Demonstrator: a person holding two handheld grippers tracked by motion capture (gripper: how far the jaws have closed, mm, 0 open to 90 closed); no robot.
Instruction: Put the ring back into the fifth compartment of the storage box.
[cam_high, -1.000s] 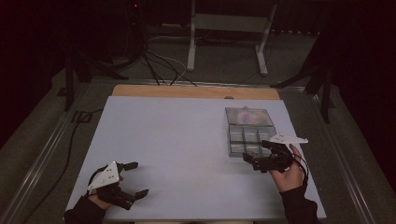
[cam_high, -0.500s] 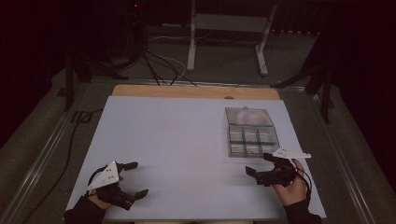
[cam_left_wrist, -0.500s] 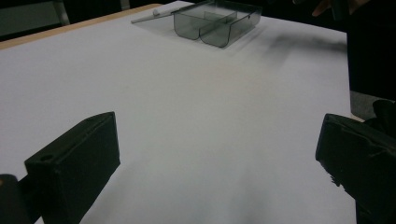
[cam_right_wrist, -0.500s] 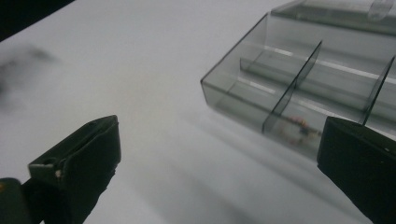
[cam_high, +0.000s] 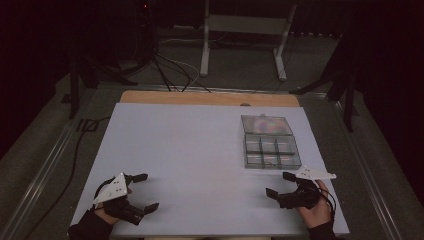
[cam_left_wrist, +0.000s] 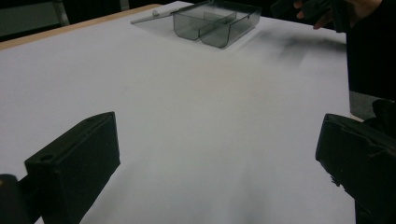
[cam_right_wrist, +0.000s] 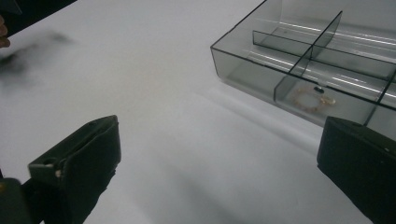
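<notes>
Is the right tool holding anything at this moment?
No. In the right gripper view the right tool stands wide open over bare table, beside the clear compartment box, with nothing between its jaws.

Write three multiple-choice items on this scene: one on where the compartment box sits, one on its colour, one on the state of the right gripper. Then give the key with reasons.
1. Where does the compartment box lie on the table?
A. near the person's left gripper
B. on the person's right half, beyond the right gripper
C. at the table's middle

2. What colour is the box?
A. clear smoky grey
B. solid red
C. opaque white

3. What state is the right gripper in?
A. shut on a bracelet
B. shut and empty
C. open and empty

Key: 1 B, the high view shows it just beyond the right gripper. 2 A, its walls and dividers are see-through grey. 3 C, the right gripper view shows its jaws wide apart over bare table; the beaded bracelet lies in a compartment.
</notes>
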